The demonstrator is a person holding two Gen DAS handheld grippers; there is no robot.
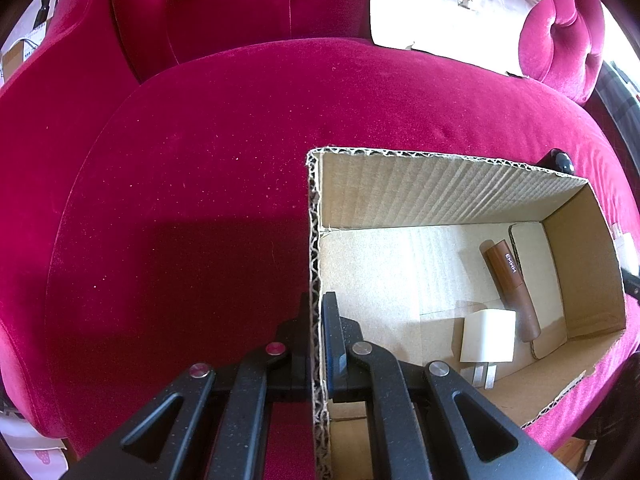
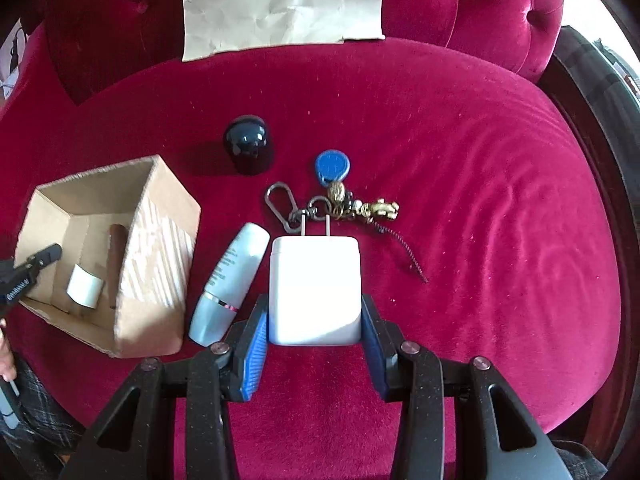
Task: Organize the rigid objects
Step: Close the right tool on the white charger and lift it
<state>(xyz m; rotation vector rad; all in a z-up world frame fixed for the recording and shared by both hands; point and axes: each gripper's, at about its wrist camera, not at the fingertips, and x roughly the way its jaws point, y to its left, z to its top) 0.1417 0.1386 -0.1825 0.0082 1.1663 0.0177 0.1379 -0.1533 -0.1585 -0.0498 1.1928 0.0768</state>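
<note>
Crumpled paper (image 2: 280,4) leans against the red velvet sofa (image 2: 460,152).

Sunlit crimson velvet tufted sofa (image 2: 440,140), crumpled paper (image 2: 280,4) against backrest.

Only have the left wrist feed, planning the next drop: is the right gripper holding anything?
Observer: Yes. The right gripper has its jaws shut on a white plug charger, prongs pointing away from the hand.
Operator: What's outside the box?
Observer: A pale blue tube lies on the red cushion, just right of the cardboard box in the right wrist view.
Operator: Anything else?
Observer: A key bunch with a blue fob, just beyond the charger's prongs.
</note>
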